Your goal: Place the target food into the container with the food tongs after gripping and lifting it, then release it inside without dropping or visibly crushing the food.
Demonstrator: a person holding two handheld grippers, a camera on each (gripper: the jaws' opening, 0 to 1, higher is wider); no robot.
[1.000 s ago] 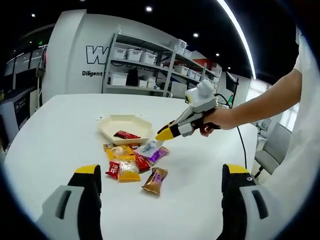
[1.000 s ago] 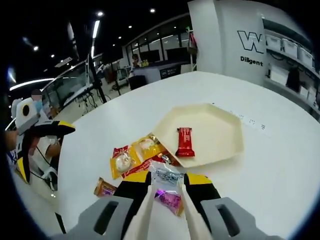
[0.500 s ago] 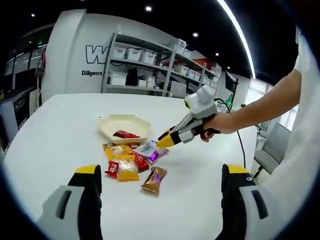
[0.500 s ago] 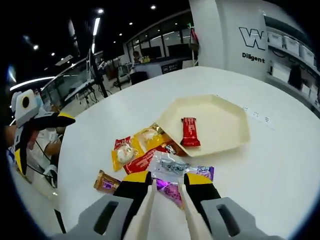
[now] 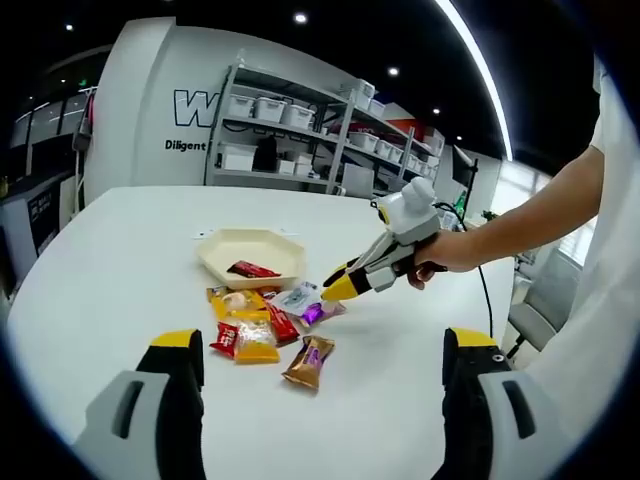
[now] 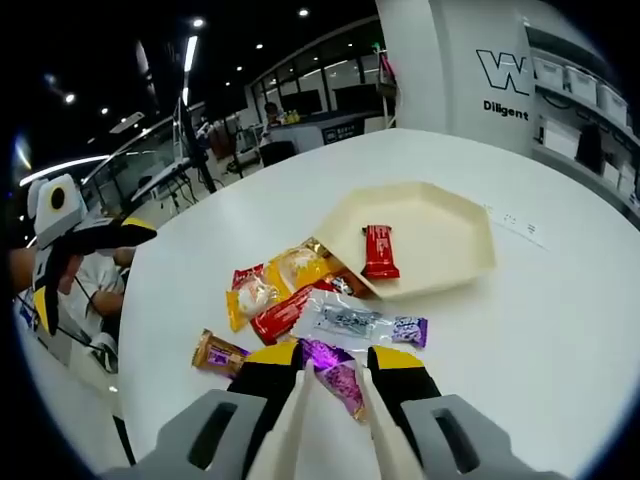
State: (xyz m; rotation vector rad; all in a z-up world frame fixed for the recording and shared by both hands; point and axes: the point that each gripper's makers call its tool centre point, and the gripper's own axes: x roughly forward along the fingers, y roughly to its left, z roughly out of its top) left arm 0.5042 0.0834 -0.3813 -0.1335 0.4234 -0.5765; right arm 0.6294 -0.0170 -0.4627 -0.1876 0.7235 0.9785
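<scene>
A cream hexagonal tray (image 6: 445,215) (image 5: 228,244) holds one red bar (image 6: 377,251) (image 5: 252,269). Beside it lies a pile of wrapped snacks: a clear packet (image 6: 345,320) (image 5: 298,297), a purple packet (image 6: 335,370) (image 5: 318,313), a brown one (image 6: 218,352) (image 5: 309,360), and yellow and red ones (image 6: 270,290). My right gripper (image 6: 332,360) (image 5: 342,283) hovers low over the purple packet, its jaws a narrow gap apart with nothing between them. My left gripper (image 5: 325,345) (image 6: 88,268) stands wide open, well back from the pile.
Everything rests on a large white round table (image 5: 110,260). A person's arm (image 5: 520,215) reaches in from the right, holding the right gripper. Shelves with white bins (image 5: 290,120) stand behind the table. A cable (image 5: 487,295) trails off the table's right side.
The right gripper has drawn back from the tray side of the pile, from over the clear packet to over the purple one. Its jaw gap is unchanged. The left gripper has stayed still.
</scene>
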